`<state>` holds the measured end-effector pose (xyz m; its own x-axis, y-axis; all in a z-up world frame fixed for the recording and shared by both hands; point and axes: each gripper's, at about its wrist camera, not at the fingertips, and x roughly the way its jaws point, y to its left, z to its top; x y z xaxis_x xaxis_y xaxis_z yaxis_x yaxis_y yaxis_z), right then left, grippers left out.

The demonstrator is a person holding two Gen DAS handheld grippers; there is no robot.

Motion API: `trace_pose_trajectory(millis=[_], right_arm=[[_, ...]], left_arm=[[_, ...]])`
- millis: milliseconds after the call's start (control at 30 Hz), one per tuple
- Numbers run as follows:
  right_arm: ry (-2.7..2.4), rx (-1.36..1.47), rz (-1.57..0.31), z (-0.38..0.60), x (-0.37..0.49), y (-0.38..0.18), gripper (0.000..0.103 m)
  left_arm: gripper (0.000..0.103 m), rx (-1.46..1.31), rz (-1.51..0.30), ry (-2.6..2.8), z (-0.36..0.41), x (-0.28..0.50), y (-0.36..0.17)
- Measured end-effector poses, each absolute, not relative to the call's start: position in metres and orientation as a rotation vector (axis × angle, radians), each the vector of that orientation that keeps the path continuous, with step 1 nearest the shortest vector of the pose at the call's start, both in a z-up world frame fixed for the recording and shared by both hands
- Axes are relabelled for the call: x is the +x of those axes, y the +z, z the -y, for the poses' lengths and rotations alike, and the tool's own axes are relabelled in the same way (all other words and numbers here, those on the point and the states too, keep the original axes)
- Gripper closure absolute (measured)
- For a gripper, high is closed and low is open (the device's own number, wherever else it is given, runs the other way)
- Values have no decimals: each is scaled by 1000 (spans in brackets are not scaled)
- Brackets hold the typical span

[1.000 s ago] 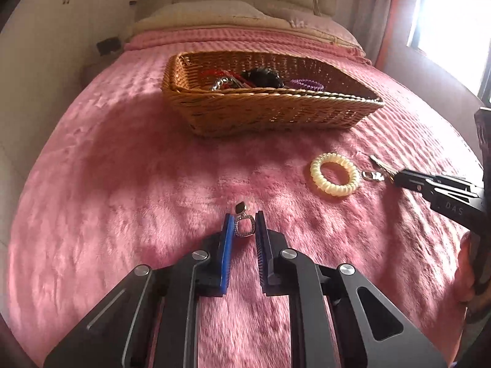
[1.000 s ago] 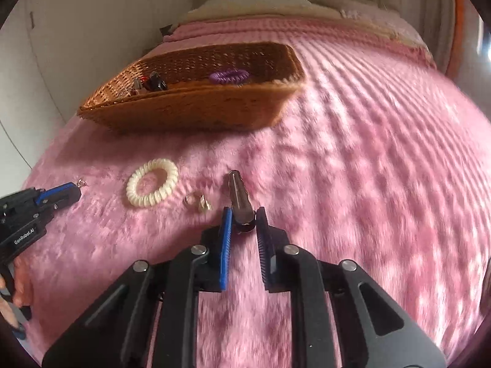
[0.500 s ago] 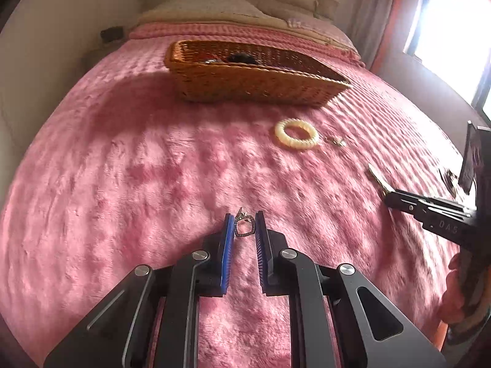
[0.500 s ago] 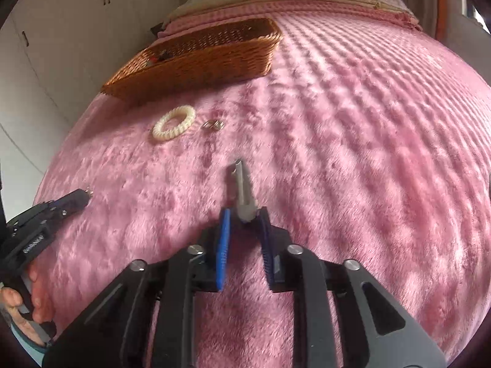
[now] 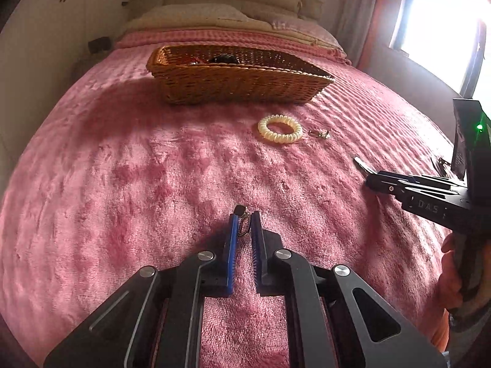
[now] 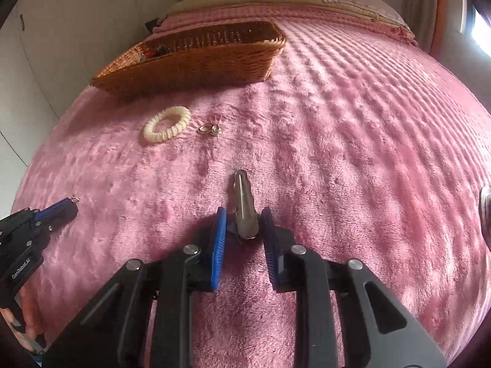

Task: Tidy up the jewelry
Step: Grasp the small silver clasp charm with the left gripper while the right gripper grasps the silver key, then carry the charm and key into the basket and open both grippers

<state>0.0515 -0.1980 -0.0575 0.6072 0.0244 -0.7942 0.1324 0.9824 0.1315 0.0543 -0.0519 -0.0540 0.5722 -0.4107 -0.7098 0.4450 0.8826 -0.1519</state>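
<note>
My left gripper holds a small silver earring with a dark stone between its blue pads; the jaws are closing on it just above the pink blanket. The right gripper stands slightly open around the back end of a grey metal hair clip, which lies on the blanket with a gap beside it. A cream spiral hair tie and a small gold earring pair lie in front of the wicker basket. Each gripper shows in the other's view: right gripper, left gripper.
The basket holds several small pieces, mostly hidden by its wall. Another small metal piece lies at the bed's right side. Pillows and a headboard are behind the basket, white cupboards on the left, a bright window on the right.
Both grippers have drawn back from the basket, which now looks farther off. The right jaws have widened around the hair clip. The left jaws have narrowed on the earring.
</note>
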Motion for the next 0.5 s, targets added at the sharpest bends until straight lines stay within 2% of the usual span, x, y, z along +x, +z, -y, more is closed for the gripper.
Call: trace_pose_trajectory(millis=[67, 500], right_arm=[[-44, 179, -901, 197, 47, -54, 82], [14, 227, -873, 205, 36, -44, 82]], left_arm=[[101, 39, -814, -510, 51, 54, -53], [102, 46, -785, -520, 44, 46, -44]])
